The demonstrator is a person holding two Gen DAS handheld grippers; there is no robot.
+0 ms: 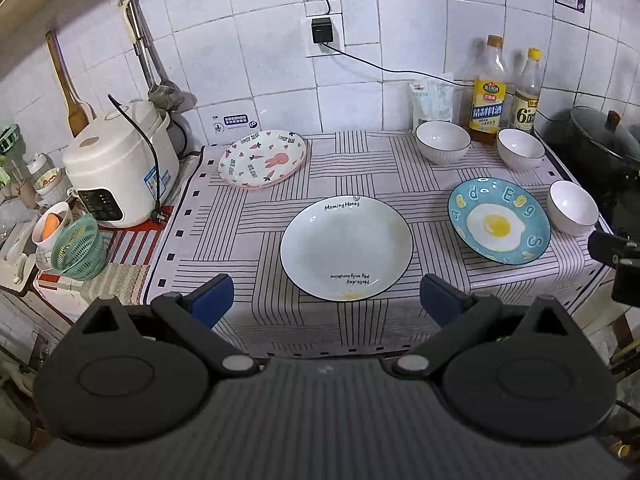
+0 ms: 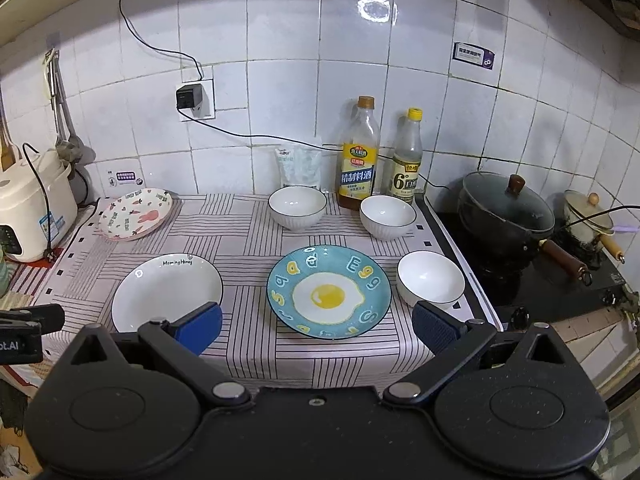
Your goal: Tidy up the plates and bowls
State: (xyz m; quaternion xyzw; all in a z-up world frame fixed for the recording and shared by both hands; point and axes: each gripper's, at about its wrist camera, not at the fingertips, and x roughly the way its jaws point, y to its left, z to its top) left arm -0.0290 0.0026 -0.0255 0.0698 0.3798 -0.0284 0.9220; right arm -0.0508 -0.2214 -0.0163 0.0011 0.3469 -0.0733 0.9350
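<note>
Three plates lie on the striped cloth: a white "Morning Honey" plate (image 1: 346, 249) (image 2: 166, 298) in the middle, a blue fried-egg plate (image 1: 498, 226) (image 2: 329, 291) to its right, and a bunny plate (image 1: 263, 158) (image 2: 135, 213) at the back left. Three white bowls stand at the right: two at the back (image 1: 443, 142) (image 1: 521, 154) (image 2: 297, 207) (image 2: 387, 216) and one beside the egg plate (image 1: 573, 207) (image 2: 430, 283). My left gripper (image 1: 327, 300) is open and empty, in front of the white plate. My right gripper (image 2: 318, 326) is open and empty, in front of the egg plate.
A rice cooker (image 1: 120, 168) with a trailing cord stands at the left, with a green basket (image 1: 78, 246) and cup beside it. Two bottles (image 2: 358, 156) (image 2: 408, 158) and a bag stand at the back wall. A black pot (image 2: 506, 210) and a small pot sit on the stove at the right.
</note>
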